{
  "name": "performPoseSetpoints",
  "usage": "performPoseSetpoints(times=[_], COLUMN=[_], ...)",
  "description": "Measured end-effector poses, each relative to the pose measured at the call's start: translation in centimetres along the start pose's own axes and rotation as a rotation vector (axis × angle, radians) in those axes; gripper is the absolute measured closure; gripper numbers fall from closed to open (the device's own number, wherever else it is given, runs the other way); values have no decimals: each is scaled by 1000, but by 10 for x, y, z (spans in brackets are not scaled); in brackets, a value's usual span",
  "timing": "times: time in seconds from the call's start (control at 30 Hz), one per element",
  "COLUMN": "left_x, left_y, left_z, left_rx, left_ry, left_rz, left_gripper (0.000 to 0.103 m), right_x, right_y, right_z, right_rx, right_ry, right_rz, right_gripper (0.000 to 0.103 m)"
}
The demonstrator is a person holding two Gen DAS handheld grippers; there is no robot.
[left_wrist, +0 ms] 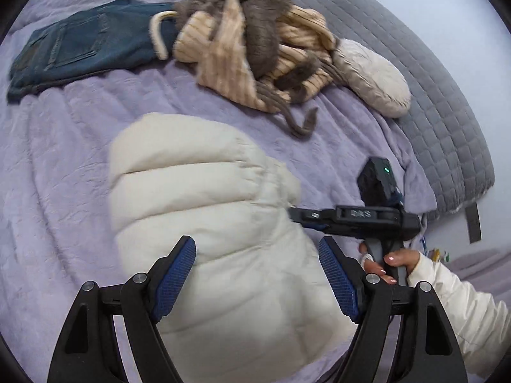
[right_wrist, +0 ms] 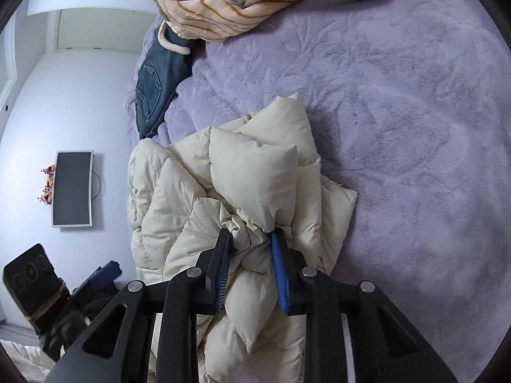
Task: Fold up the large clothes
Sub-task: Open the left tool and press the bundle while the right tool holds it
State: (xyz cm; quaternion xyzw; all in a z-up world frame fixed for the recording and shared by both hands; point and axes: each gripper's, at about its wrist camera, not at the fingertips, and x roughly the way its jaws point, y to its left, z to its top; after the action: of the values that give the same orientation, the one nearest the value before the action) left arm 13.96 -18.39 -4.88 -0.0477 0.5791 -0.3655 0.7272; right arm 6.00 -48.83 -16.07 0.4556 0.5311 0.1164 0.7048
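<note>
A cream puffer jacket (left_wrist: 207,210) lies bunched on the lilac bedspread (left_wrist: 54,166). My left gripper (left_wrist: 257,249) is open just above it, its blue pads on either side with nothing between them. My right gripper (right_wrist: 250,239) is shut on a bunched fold of the jacket (right_wrist: 255,175) and holds it up off the bedspread (right_wrist: 399,127). The right gripper also shows in the left wrist view (left_wrist: 297,214), pinching the jacket's right edge.
Folded blue jeans (left_wrist: 80,44) lie at the far left of the bed. A heap of tan striped and brown clothes (left_wrist: 249,41) sits behind the jacket, with a beige sleeve (left_wrist: 373,76) beside it. A grey quilted cover (left_wrist: 431,89) edges the bed on the right.
</note>
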Motion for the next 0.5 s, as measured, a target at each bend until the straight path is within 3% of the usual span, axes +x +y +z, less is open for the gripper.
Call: performPoseSetpoints(times=[0.07,0.17,0.23,0.33,0.5], left_x=[4,29,47,59,66], left_y=[48,112,133,130,112], left_z=[5,-2,-9,-11,-7], left_rx=[-132,-301,-380,-371,-327], left_ry=[13,99,141,135,132], left_rz=[10,-70,-168,-236,-212], left_gripper=[23,23,23,23,23], right_x=[1,3,-7,-23,-50], right_y=[-9,-16,-22,-21,-25], right_z=[-5,-6,-14,-24,-50], right_rx=[14,31,45,52,65], right_ry=[-4,-12,-20,-38,-61], right_rz=[6,22,41,44,28], right_gripper=[75,75,75,65,62])
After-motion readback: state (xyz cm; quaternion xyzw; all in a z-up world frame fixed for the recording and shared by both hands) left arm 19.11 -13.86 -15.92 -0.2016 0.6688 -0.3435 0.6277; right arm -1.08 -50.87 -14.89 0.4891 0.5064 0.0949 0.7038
